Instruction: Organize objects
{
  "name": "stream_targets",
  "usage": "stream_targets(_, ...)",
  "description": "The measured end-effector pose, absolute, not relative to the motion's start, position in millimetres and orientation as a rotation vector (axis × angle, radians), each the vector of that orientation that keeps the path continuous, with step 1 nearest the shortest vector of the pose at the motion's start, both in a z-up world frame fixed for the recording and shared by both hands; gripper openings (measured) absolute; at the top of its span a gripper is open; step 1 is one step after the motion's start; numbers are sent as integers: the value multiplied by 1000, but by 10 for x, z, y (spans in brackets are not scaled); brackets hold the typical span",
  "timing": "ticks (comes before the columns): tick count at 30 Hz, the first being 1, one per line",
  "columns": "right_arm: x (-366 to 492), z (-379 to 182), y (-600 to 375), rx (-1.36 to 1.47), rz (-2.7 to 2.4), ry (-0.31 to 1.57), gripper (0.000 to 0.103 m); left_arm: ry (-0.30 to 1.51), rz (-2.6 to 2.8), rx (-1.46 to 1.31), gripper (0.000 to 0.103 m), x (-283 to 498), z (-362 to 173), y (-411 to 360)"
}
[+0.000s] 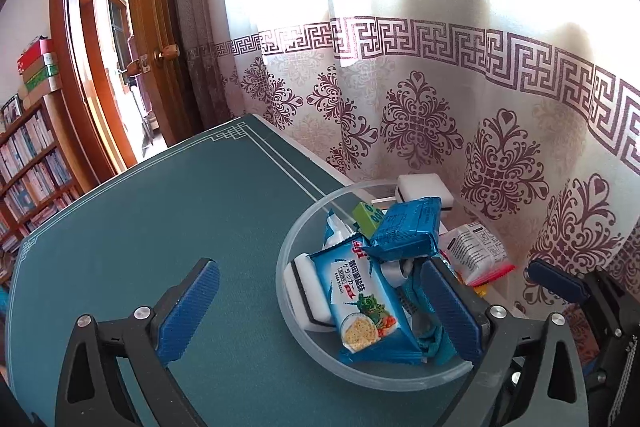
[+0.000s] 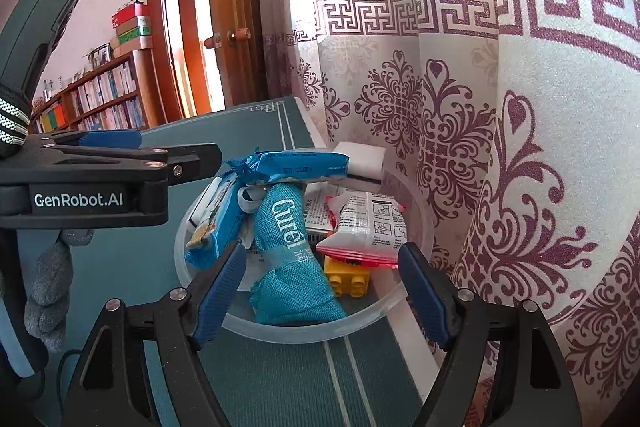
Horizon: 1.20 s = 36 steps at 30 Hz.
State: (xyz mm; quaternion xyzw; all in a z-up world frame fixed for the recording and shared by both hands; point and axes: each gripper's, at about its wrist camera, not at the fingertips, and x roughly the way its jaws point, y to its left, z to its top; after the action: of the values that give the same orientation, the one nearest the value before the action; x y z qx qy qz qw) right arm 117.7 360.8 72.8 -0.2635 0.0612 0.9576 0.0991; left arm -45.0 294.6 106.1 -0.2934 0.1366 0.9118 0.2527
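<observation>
Left gripper, jaws spread wide and empty, hangs at the near rim of the clear round plastic bowl, one blue pad over its contents. Right gripper, likewise spread and holding nothing, straddles the teal fabric pouch inside the bowl. Blue cracker packets, a white-and-red sachet and a yellow toy brick fill the bowl on the green table mat. Step judged: collecting complete or nearly so; next, withdraw clear without tipping the pile.

Yellow block lay half buried under the red-edged packet. White sponge was mostly covered by the cracker pack. Bookshelf titles were too small to read.
</observation>
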Motion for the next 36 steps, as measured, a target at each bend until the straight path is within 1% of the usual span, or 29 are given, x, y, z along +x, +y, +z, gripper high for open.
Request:
stream_targets(2,1190,734,3581,-782,2833,178,85,361,2493,-796,102,-419,1077,2895)
stream_targets(12,1267,781,3491,-776,2826,167,88,324,2576,-767,102,-283,1161,2634)
stream_targets(14,1278,794,3474,-772,2826,166,92,336,2591,-747,103,-235,1180,2599)
stream_targets(23,1369,890,3394,-733,2824,133,100,342,2607,-728,103,-84,1194,2505)
stream_targets(36,1290,792,3354,-827,2801,65,101,342,2572,-794,103,0,1026,2475)
